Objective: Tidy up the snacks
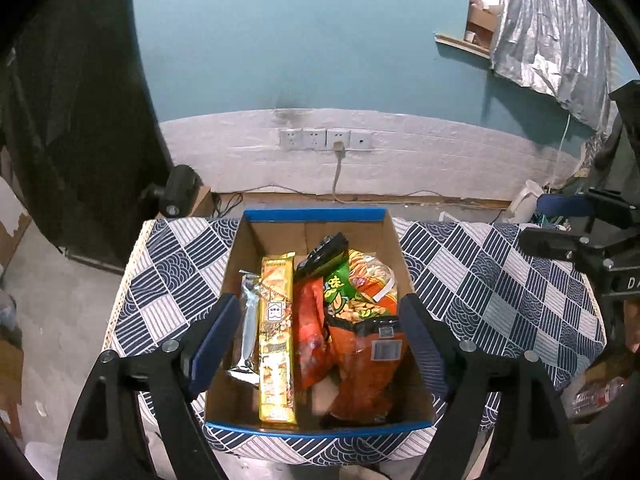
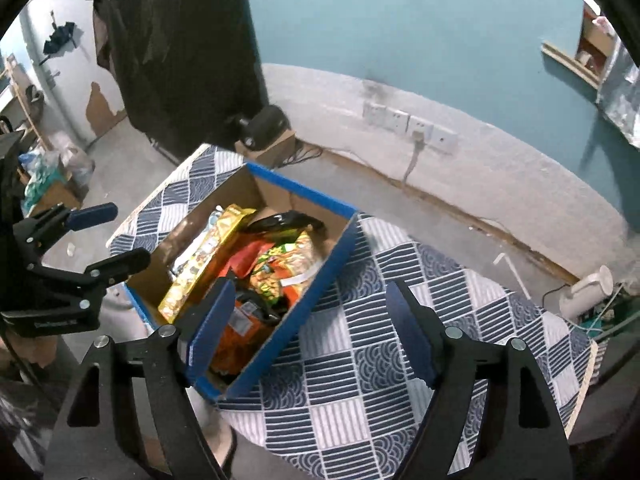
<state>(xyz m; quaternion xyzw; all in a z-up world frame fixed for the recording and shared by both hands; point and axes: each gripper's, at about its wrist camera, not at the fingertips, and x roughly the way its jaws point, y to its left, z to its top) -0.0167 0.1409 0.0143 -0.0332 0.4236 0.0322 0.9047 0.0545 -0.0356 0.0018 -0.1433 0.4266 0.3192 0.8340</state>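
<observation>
An open cardboard box (image 1: 314, 215) with blue rims sits on a table under a blue-and-white patterned cloth (image 1: 480, 280). Inside lie a long gold packet (image 1: 276, 340), a silver packet (image 1: 249, 320), orange-red bags (image 1: 368, 372), a green bag (image 1: 344, 292) and a black packet (image 1: 326, 254). My left gripper (image 1: 318, 304) hangs open above the box with nothing between its blue pads. My right gripper (image 2: 310, 286) is also open and empty, over the box's (image 2: 304, 192) right wall and the cloth (image 2: 360, 360). Each gripper shows at the edge of the other's view: right (image 1: 548, 224), left (image 2: 116, 236).
Wall sockets (image 1: 324, 139) with a plugged cable sit low on the teal wall behind the table. A black curtain (image 1: 80, 100) and a black cylindrical device (image 1: 180, 190) stand at the left. A white kettle (image 2: 588, 288) is at the far right, and a silver foil sheet (image 1: 552, 32) hangs upper right.
</observation>
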